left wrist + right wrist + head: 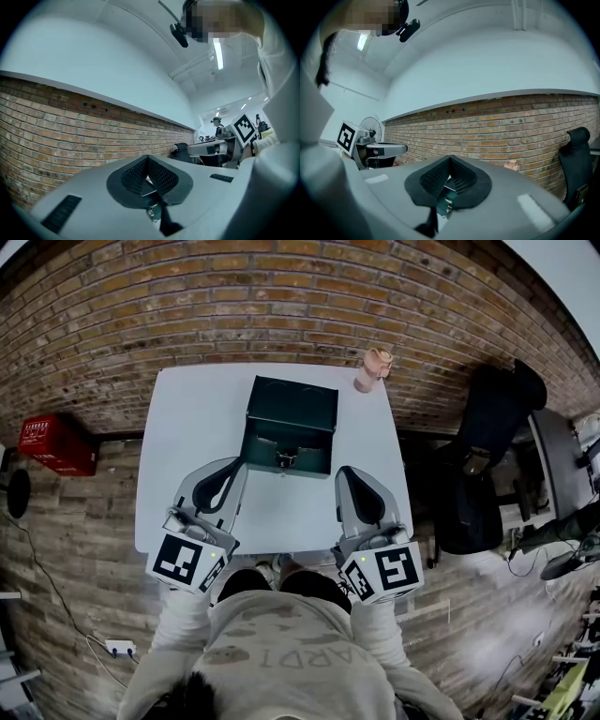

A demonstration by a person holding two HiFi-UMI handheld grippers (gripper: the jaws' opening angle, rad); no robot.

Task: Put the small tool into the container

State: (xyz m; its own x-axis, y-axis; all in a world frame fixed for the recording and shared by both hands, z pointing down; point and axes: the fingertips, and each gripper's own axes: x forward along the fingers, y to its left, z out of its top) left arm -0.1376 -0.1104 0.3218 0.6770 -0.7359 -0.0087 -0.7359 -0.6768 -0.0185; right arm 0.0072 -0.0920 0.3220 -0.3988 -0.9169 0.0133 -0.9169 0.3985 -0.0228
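A dark green container stands open on the white table, its lid upright at the back. A small metallic piece shows at its front middle; I cannot tell whether it is a tool or a latch. My left gripper rests at the table's near left, shut and empty, pointing at the container's left corner. My right gripper rests at the near right, also shut with nothing in it. In both gripper views the ribbed pads meet, and the container shows just past them.
A pink cup-like object stands at the table's far right corner. A brick wall runs behind the table. A red crate sits on the floor at left, a black chair at right.
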